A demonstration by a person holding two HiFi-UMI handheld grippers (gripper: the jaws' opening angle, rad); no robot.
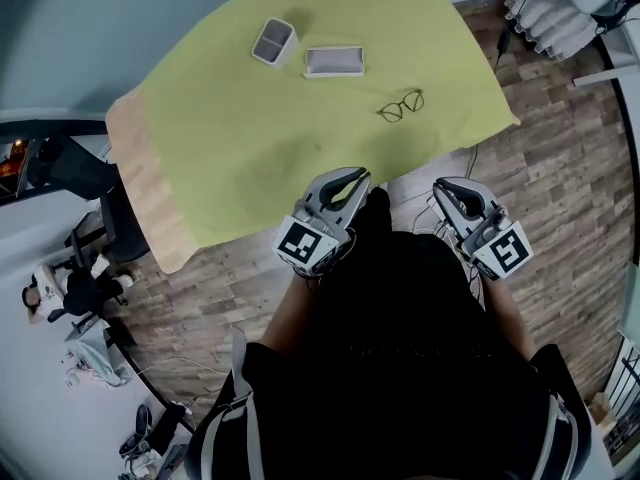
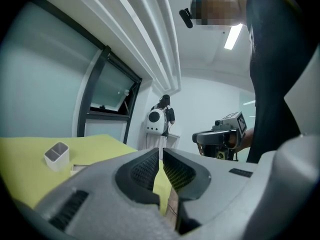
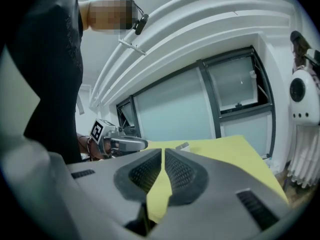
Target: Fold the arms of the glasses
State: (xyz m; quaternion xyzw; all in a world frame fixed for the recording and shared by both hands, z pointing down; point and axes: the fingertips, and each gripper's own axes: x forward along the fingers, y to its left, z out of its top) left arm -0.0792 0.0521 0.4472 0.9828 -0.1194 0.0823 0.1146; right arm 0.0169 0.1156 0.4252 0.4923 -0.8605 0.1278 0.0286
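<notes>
The folding has not begun: this looks like the approach step, with both tools held close to the person's body at the near edge of the table (image 1: 135, 183) and neither one near the work. The glasses (image 1: 402, 105) lie on the green cloth (image 1: 250, 138), at about 1 o'clock from the left gripper (image 1: 352, 177) and 11 o'clock from the right gripper (image 1: 446, 189), well apart from both; they are too small to tell how the arms sit. Each gripper's own view shows its ribbed pads brought together at the tips with nothing between them, only cloth beyond. The next move, as I judge it, calls for reaching forward and parting the jaws, one gripper steadying the frame front while the other takes an arm near its hinge and swings it inward; the thin frame may slide on the cloth if pushed unheld. At 10 o'clock from the glasses sits a flat tray (image 1: 334, 61), and just beside it at its own 10 o'clock a square cup (image 1: 272, 40) with a divider; both show only a bare grey inside, with nothing visible in them
</notes>
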